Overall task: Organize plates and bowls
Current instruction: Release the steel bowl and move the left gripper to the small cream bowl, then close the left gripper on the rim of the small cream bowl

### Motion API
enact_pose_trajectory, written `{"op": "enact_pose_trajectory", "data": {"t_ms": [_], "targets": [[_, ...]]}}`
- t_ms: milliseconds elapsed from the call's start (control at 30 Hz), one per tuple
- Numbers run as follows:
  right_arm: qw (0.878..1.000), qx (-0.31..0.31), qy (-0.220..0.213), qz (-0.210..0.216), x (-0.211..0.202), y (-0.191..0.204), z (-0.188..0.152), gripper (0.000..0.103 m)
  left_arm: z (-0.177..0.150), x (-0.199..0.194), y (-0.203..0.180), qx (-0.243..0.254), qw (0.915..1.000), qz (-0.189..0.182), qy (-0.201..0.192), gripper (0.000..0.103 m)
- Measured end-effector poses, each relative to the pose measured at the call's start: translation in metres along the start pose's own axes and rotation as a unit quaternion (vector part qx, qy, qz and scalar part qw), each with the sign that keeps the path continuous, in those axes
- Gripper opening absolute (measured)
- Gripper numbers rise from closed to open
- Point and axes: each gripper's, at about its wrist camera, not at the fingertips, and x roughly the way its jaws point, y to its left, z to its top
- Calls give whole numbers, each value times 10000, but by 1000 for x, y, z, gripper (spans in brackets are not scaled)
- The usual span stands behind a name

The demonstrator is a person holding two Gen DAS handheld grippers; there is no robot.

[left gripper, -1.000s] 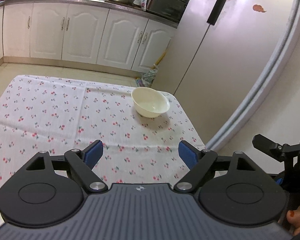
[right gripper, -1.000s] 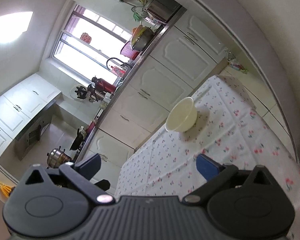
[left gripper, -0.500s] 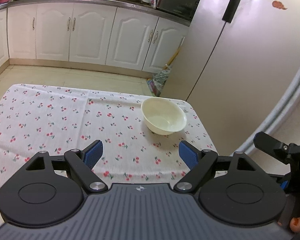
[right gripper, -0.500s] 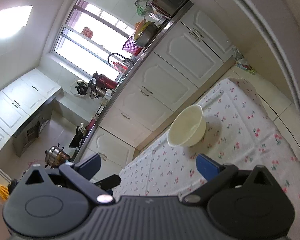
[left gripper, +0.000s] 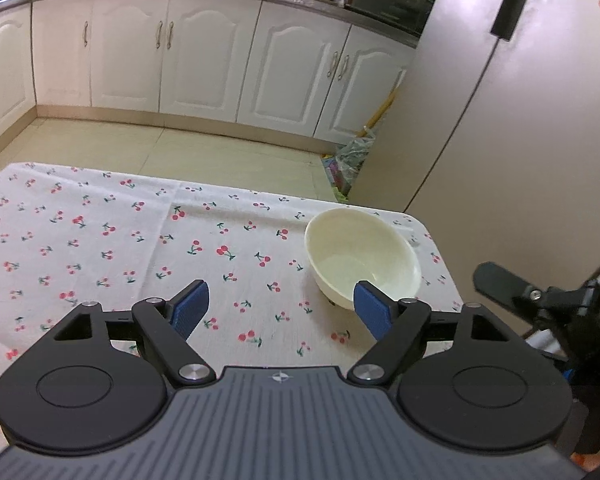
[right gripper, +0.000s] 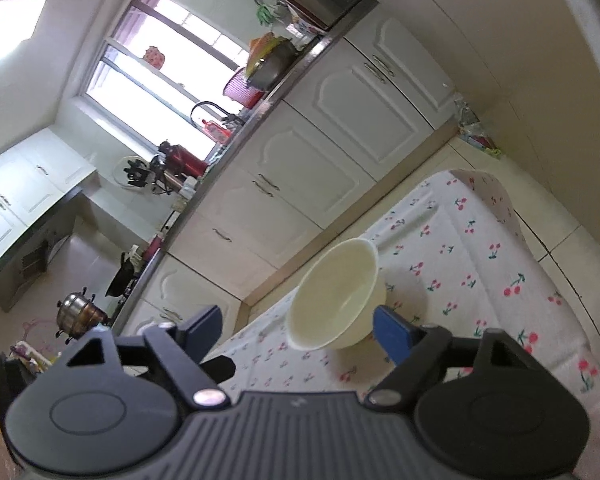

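White kitchen cabinets [left gripper: 204, 52] ran along the far wall at twelve o'clock, under a grey counter crowded with pots and a dark oven. At two o'clock stood the pale fridge [left gripper: 512, 128], a black handle down its door and a small orange sticker near the top; no writing on either could be read. Closer in lay the table [left gripper: 100, 248], covered by a white cloth printed with red cherries.

On that cloth, near its far right corner at about one o'clock from my left gripper [left gripper: 280, 308], sat the cream bowl [left gripper: 362, 258]. It stood upright on its base, mouth facing up, empty. Being round, it had no long axis to speak of.

My left gripper's blue pads [left gripper: 190, 308] were spread wide and just beginning to narrow, with only cloth between them; the right-hand pad overlapped the bowl's near side in the picture, but I could not tell whether it touched. A small emblem on the grey housing was too tiny to make out.

From my right gripper [right gripper: 296, 328], rolled so the room looked tilted, the bowl sat at twelve o'clock, between the fingers' line. Its jaws were closing, the right pad [right gripper: 392, 332] just beside the bowl's outer wall, the left pad clear of it, so nothing was gripped.
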Motion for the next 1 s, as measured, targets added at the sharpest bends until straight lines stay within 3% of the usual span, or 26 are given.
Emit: {"op": "enact_pose_trajectory", "data": {"t_ms": [267, 567, 700, 900, 967, 1000], "targets": [[9997, 212, 59, -81, 28, -19, 0, 66, 8, 40, 3, -361, 9991, 1, 242, 79], [9993, 363, 83, -15, 42, -32, -1, 64, 11, 73, -11, -533, 9984, -108, 176, 78], [9986, 475, 92, 198, 43, -36, 0, 71, 11, 83, -14, -549, 9983, -43, 192, 77], [9985, 439, 30, 319, 47, -37, 3, 81, 7, 89, -24, -263, 9995, 44, 197, 54], [9982, 424, 25, 431, 48, -38, 4, 82, 5, 90, -26, -180, 9996, -19, 207, 36], [9978, 439, 40, 498, 48, -38, 3, 82, 4, 89, -27, -124, 9997, -33, 212, 33]]}}
